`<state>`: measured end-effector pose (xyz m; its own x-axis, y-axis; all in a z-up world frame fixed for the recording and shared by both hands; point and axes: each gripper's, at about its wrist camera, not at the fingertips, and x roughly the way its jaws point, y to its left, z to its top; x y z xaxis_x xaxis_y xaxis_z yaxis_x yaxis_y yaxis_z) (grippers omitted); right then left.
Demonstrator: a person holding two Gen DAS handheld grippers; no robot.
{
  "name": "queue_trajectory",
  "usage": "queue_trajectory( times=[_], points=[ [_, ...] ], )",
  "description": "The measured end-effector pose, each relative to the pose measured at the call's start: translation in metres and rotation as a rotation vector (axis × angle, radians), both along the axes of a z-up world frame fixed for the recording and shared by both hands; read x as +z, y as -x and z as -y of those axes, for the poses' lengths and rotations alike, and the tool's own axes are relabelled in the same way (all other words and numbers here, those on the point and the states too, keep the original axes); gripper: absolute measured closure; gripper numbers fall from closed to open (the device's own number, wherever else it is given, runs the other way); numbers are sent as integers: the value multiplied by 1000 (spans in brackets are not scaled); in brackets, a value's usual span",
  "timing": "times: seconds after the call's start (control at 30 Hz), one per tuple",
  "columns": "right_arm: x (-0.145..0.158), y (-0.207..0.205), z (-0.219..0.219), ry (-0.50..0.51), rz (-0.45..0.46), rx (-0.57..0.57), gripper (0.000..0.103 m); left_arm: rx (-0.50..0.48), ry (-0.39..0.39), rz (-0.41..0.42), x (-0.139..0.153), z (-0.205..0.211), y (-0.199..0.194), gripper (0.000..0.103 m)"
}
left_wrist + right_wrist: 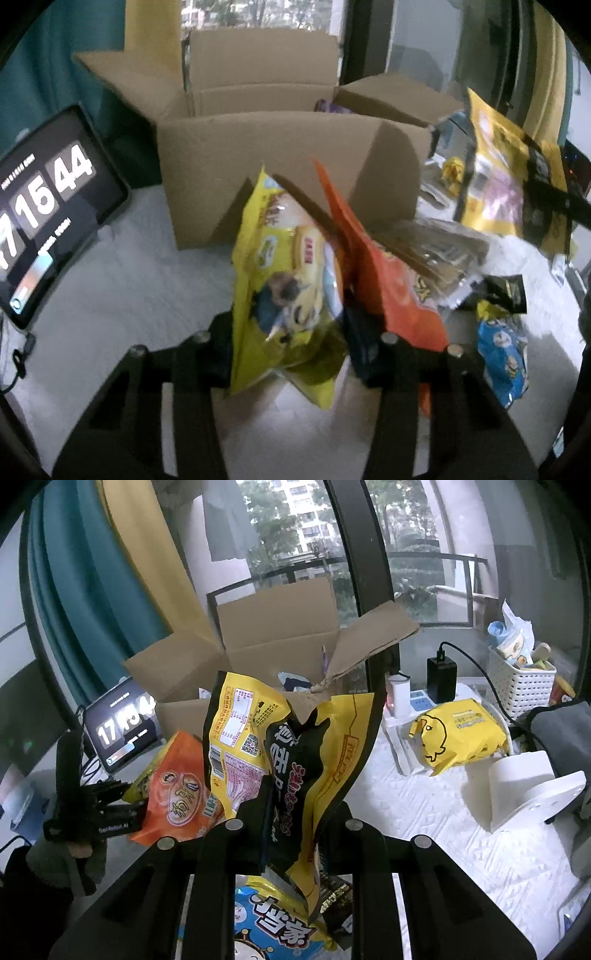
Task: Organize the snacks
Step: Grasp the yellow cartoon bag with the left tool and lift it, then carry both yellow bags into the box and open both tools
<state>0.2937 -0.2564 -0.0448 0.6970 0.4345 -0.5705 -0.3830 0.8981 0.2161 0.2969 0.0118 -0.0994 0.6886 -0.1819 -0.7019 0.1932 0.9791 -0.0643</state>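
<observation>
My left gripper (291, 354) is shut on a yellow cartoon snack bag (284, 288), with an orange snack bag (391, 291) pressed against its right finger, just in front of the open cardboard box (273, 166). My right gripper (295, 834) is shut on a yellow-and-black snack bag (291, 746) held up before the same box (280, 635). The left gripper (92, 808) and the orange bag (177, 790) show at left in the right wrist view. The yellow-and-black bag (506, 173) shows at right in the left wrist view.
A tablet showing a clock (44, 206) leans at the left. Blue snack bags (502, 354) (273, 930) and a dark packet (506, 295) lie on the white table. A yellow duck pack (458, 731), white basket (521, 679), charger (441, 679) and white mount (528, 790) are at right.
</observation>
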Motion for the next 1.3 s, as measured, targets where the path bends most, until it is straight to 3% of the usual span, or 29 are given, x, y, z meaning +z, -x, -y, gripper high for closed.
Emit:
queue_trajectory(
  times=[0.33,0.57,1.0,1.3],
  points=[
    [21,12,3,0,47,0,82,29,48,143,59,-9,49,56],
    [37,16,0,-2,83,6,82,51,43,260,103,-18,61,55],
    [74,-2,-13,-5,173,25,81,118,74,413,151,-51,27,55],
    [81,-39,-22,11,193,21,81,136,84,449,154,-54,-20,55]
  ],
)
